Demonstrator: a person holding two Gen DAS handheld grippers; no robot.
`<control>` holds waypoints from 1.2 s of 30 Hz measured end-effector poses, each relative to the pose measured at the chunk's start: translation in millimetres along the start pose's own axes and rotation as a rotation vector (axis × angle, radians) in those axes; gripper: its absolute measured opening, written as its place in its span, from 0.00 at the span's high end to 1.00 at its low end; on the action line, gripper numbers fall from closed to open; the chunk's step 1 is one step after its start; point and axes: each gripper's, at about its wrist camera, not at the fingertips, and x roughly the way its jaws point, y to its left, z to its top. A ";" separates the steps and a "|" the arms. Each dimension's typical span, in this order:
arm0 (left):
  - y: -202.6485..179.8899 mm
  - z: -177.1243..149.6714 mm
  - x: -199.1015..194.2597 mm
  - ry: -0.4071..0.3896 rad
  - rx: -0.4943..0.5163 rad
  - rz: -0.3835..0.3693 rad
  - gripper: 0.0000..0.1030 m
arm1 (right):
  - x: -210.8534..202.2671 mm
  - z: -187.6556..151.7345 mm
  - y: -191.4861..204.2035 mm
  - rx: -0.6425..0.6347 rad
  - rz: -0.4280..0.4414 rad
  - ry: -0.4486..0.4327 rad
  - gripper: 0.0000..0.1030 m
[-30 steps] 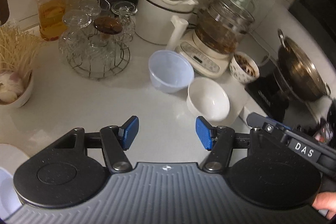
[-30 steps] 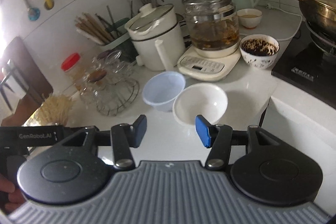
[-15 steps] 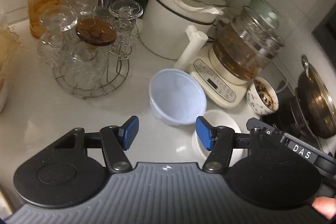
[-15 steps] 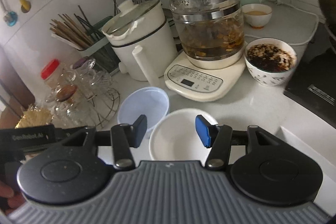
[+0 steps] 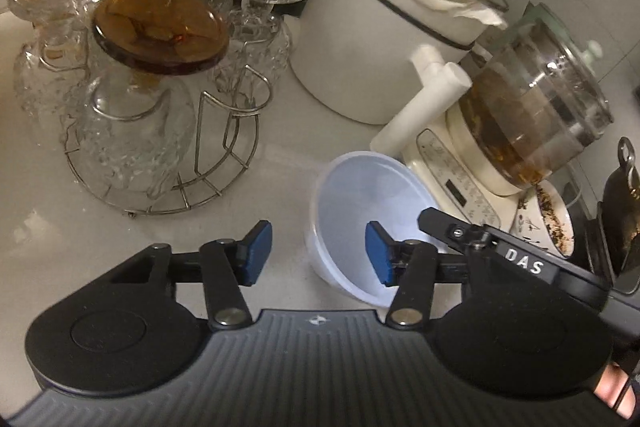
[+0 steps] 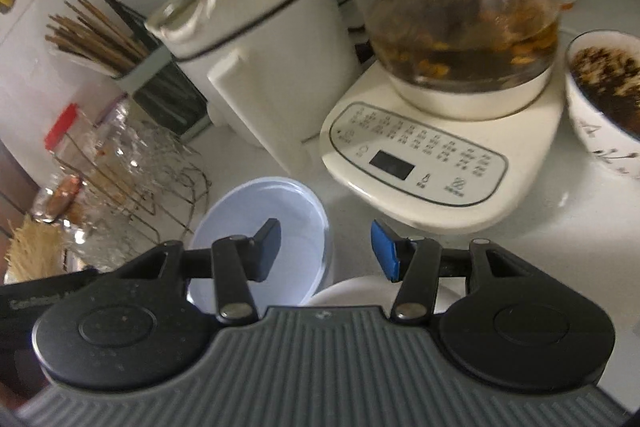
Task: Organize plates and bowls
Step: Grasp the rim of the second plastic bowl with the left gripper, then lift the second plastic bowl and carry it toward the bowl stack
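Note:
A pale blue plastic bowl (image 5: pixel 352 203) stands on the white counter beside the kettle base; it also shows in the right wrist view (image 6: pixel 288 211). My left gripper (image 5: pixel 316 255) is open, with its right pad inside the bowl and its left pad outside the near-left rim. A white ceramic bowl (image 6: pixel 352 291) lies low under my right gripper (image 6: pixel 326 251), which is open over it; only its far rim shows. The right gripper's left pad hangs over the blue bowl's opening.
A wire rack of upturned glasses (image 5: pixel 152 87) stands left. A white pot (image 5: pixel 384 39) and a glass kettle on a cream base (image 6: pixel 436 155) stand behind the bowls. A patterned bowl of dark contents (image 6: pixel 604 99) sits right, and a chopstick holder (image 6: pixel 160 83) at the back.
Both grippers have moved forward and down toward the bowls. The left one now straddles the blue bowl's rim; the white bowl has slid under the right gripper.

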 end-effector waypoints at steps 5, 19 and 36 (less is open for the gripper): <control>3.6 -2.4 11.6 0.009 -0.004 -0.013 0.63 | 13.0 -1.4 1.7 0.000 -0.004 0.018 0.69; 0.4 -0.1 10.3 -0.032 0.005 -0.014 0.91 | 16.9 0.6 2.4 -0.029 0.025 0.051 0.89; -14.4 5.7 -60.4 -0.093 0.018 0.007 0.91 | -30.1 4.1 30.0 -0.035 0.087 0.018 0.89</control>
